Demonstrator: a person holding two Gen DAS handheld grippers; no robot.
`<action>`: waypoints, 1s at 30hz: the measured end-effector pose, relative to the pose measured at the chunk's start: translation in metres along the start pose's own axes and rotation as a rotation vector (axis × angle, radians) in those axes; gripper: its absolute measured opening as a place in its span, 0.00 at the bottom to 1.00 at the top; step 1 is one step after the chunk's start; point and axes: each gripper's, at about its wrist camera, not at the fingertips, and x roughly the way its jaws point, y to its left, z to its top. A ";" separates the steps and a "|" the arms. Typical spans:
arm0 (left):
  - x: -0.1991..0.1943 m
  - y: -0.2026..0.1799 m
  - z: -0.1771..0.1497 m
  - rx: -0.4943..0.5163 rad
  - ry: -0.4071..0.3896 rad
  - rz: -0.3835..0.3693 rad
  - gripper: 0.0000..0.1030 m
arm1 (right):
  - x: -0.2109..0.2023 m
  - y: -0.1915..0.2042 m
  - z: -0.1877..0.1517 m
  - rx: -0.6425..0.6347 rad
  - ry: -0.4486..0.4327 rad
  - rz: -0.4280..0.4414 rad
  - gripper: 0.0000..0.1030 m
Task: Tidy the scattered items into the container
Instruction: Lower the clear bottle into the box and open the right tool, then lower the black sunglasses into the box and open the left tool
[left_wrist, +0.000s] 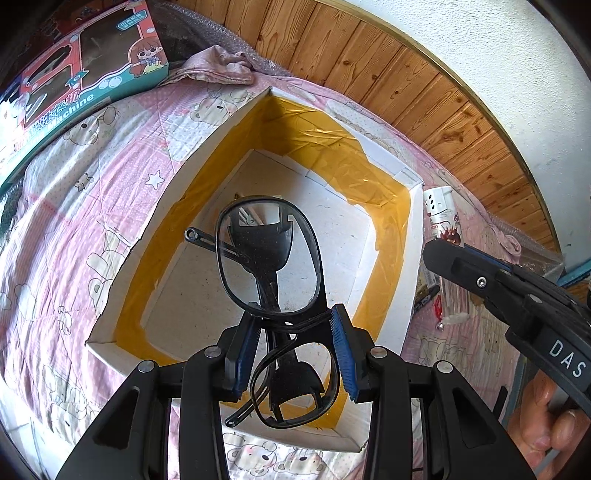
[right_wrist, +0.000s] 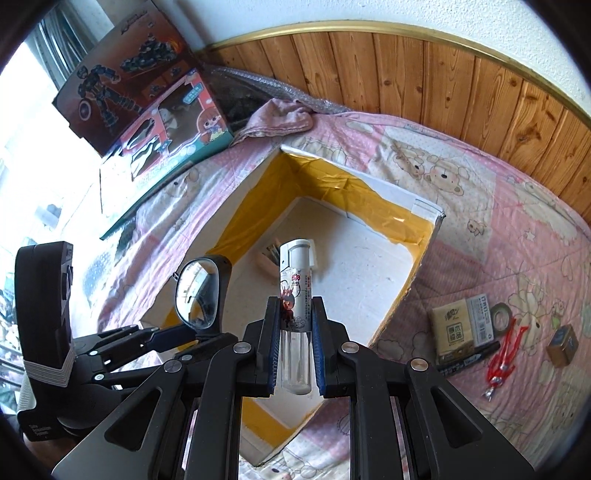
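Note:
My left gripper (left_wrist: 297, 328) is shut on black-framed glasses (left_wrist: 267, 258), folded and held over the open white foam box (left_wrist: 207, 147) lined with yellow tape. My right gripper (right_wrist: 295, 314) is shut on a clear tube with a white cap (right_wrist: 295, 273), upright above the box's near corner. The tube (left_wrist: 439, 210) pokes out beyond the right gripper (left_wrist: 443, 258) just past the box's right wall. In the right wrist view the left gripper (right_wrist: 173, 334) and the glasses (right_wrist: 197, 291) hang over the box's left rim (right_wrist: 221, 236). A small white holder (right_wrist: 271, 256) lies inside the box.
On the pink quilt right of the box lie a tissue packet (right_wrist: 452, 328), a tape roll (right_wrist: 500, 317), a black marker (right_wrist: 469, 358), a red figure (right_wrist: 502, 358) and a small tin (right_wrist: 563, 345). Toy boxes (right_wrist: 147, 110) and a pink cloth (right_wrist: 280, 118) sit behind, by the wooden wall.

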 end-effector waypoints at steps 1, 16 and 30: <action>0.003 0.002 0.001 -0.009 0.008 -0.002 0.39 | 0.003 -0.001 0.003 -0.002 0.006 0.000 0.16; 0.031 0.016 0.012 -0.055 0.055 0.057 0.39 | 0.053 -0.013 0.037 -0.016 0.083 -0.019 0.16; 0.035 0.042 0.006 -0.127 0.076 0.037 0.40 | 0.058 -0.038 0.028 0.065 0.078 -0.005 0.26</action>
